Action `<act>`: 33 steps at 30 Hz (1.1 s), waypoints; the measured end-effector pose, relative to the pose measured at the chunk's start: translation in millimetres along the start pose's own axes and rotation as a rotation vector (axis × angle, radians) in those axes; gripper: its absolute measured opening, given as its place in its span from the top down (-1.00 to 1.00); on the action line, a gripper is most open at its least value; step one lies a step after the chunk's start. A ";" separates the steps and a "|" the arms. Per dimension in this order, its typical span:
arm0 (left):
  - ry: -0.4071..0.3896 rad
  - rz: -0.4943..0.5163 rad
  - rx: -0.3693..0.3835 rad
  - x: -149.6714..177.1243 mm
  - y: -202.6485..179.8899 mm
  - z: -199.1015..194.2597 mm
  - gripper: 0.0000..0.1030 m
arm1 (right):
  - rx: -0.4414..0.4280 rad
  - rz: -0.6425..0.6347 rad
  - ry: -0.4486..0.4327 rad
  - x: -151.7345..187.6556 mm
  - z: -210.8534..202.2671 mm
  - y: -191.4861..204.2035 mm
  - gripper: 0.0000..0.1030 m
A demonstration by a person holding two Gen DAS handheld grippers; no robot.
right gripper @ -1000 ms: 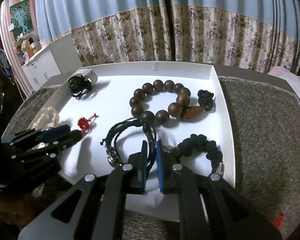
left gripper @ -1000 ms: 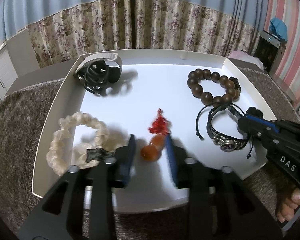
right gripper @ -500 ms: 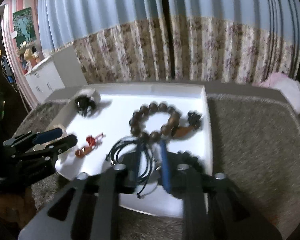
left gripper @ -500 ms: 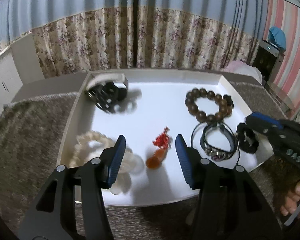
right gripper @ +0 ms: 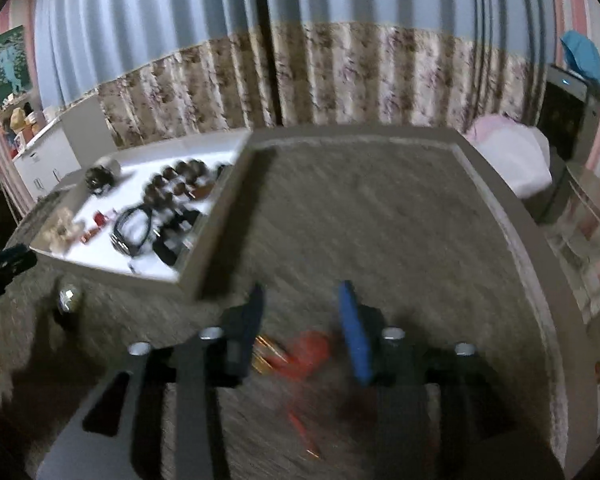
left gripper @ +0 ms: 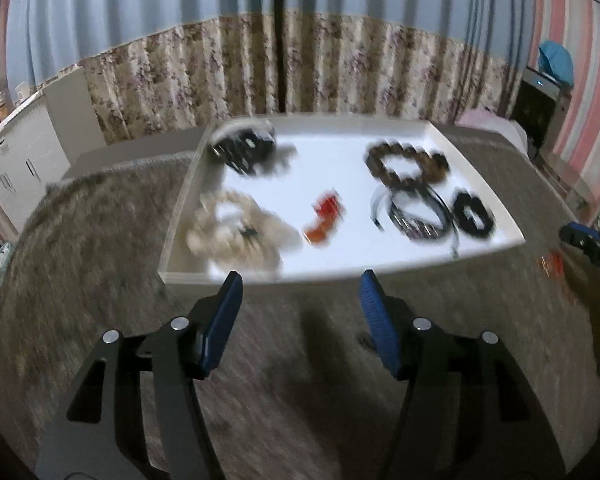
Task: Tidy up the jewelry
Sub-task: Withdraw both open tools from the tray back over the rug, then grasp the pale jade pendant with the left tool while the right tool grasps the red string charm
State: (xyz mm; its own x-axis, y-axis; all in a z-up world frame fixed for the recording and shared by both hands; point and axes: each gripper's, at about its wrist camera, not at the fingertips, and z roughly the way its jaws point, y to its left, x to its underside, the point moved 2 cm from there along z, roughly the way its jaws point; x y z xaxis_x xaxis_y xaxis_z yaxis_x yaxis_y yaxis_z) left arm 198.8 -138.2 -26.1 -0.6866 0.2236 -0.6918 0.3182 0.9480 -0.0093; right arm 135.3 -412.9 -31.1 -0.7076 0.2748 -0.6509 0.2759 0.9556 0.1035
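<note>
A white tray (left gripper: 488,184) on a brown carpeted table holds a wooden bead bracelet (left gripper: 400,158), a black cord bracelet (left gripper: 416,216), a black scrunchie (left gripper: 472,216), a red-orange pendant (left gripper: 324,220), a cream braided band (left gripper: 236,232) and a black hair claw (left gripper: 240,148). My left gripper (left gripper: 300,300) is open and empty, on the near side of the tray's front edge. My right gripper (right gripper: 300,320) is open over the carpet, right of the tray (right gripper: 204,248), above a blurred red and gold piece (right gripper: 300,354) lying between the jaws. That piece also shows in the left wrist view (left gripper: 552,266).
A small silvery item (right gripper: 69,298) lies on the carpet near the tray's front corner. Flowered curtains (left gripper: 300,68) hang behind the table. A white cabinet (left gripper: 24,152) stands at the left and a pink bundle (right gripper: 508,156) at the far right.
My left gripper let go of the red-orange pendant, opened and pulled back off the tray. My right gripper opened, left the cord bracelet and swung right over the carpet to the red piece.
</note>
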 end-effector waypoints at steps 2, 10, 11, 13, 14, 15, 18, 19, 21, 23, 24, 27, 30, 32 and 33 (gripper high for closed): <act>0.017 0.011 0.013 10.9 -13.4 -0.3 -0.17 | 0.009 0.013 0.005 9.3 -1.5 -9.5 0.09; 0.062 0.080 0.047 37.3 -58.4 8.9 -0.25 | -0.054 0.019 0.024 29.4 -1.7 -8.9 0.03; 0.066 0.077 0.042 38.6 -58.8 11.1 -0.25 | -0.056 0.003 0.031 31.7 -1.3 -4.8 0.03; 0.076 0.069 0.042 40.7 -57.7 15.1 -0.25 | -0.067 -0.014 0.035 35.2 -3.3 0.8 0.03; 0.080 0.067 0.039 41.5 -56.8 17.0 -0.24 | -0.077 -0.024 0.037 36.9 -3.8 4.1 0.03; 0.085 0.066 0.040 42.3 -56.1 18.9 -0.23 | -0.078 -0.035 0.041 37.8 -2.7 6.7 0.03; 0.094 0.065 0.046 42.4 -55.3 21.4 0.02 | -0.056 -0.042 0.059 37.5 5.3 7.9 0.03; 0.094 0.069 0.047 42.1 -56.2 21.9 0.14 | -0.062 -0.020 0.064 36.4 7.2 5.5 0.03; 0.091 0.078 0.050 42.8 -57.7 21.1 0.23 | -0.089 0.052 0.055 33.1 9.0 -2.9 0.03; 0.088 0.082 0.052 41.8 -59.6 21.5 0.35 | -0.073 0.102 0.049 31.0 12.6 -8.2 0.04; 0.088 0.083 0.055 41.9 -59.8 21.5 0.38 | -0.059 0.107 0.052 30.6 15.3 -8.5 0.05; 0.087 0.091 0.059 41.2 -62.0 23.6 0.51 | 0.001 0.069 0.072 31.3 21.7 -0.2 0.48; 0.086 0.118 0.052 41.4 -66.8 23.9 0.57 | 0.018 0.011 0.077 31.9 22.5 11.7 0.83; 0.087 0.125 0.051 40.2 -68.6 24.9 0.57 | 0.028 0.001 0.076 32.0 22.0 13.4 0.86; 0.088 0.131 0.052 40.1 -69.0 24.8 0.57 | 0.028 0.009 0.074 32.1 21.6 12.6 0.86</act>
State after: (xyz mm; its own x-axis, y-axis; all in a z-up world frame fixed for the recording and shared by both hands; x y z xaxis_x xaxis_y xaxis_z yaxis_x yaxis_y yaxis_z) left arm 165.5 -200.2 -71.1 -0.6909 0.3655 -0.6238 0.4402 0.8971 0.0382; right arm 130.1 -394.3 -67.0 -0.7511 0.2918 -0.5923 0.2999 0.9499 0.0877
